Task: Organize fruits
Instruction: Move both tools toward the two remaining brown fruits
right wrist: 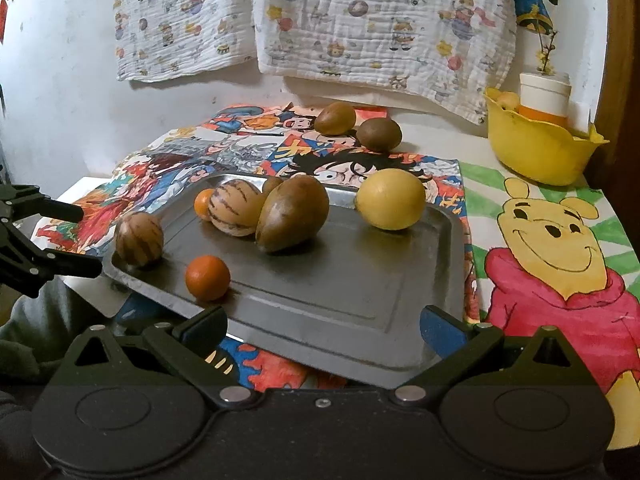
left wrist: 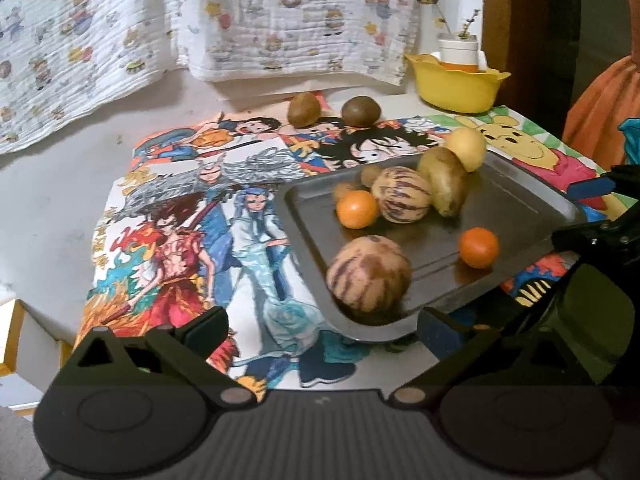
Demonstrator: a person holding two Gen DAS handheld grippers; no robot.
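Left wrist view has the left gripper [left wrist: 322, 326] spread wide, its fingers on either side of the near corner of a metal tray [left wrist: 516, 196], holding nothing; the right finger [left wrist: 438, 330] sits just under the tray's rim, though contact cannot be told. Right wrist view has the right gripper [right wrist: 323, 326] equally wide, its fingers flanking the tray's [right wrist: 360, 280] near edge and closed on nothing; the left gripper [right wrist: 60, 236] shows at the tray's left corner, also parted. On the tray, a striped melon [left wrist: 369, 273] rests in the corner nearest the left gripper, with a small orange [left wrist: 479, 247] beside it on the tray floor. Toward the tray's middle a second striped melon [left wrist: 401, 194] touches a brown pear-shaped fruit [left wrist: 445, 186], and another orange [left wrist: 357, 209] lies against that melon. A yellow lemon [right wrist: 391, 199] sits near the tray's far edge, apart from the brown fruit in the right wrist view. Beyond the tray, two brown kiwis [right wrist: 356, 126] lie on a cartoon-printed mat [right wrist: 560, 240] that the tray rests on. Farther behind the tray, to the right, stands a yellow bowl [right wrist: 540, 152] holding a white cup [right wrist: 544, 94]. Printed cloths [right wrist: 320, 16] hang on the wall behind the tray.
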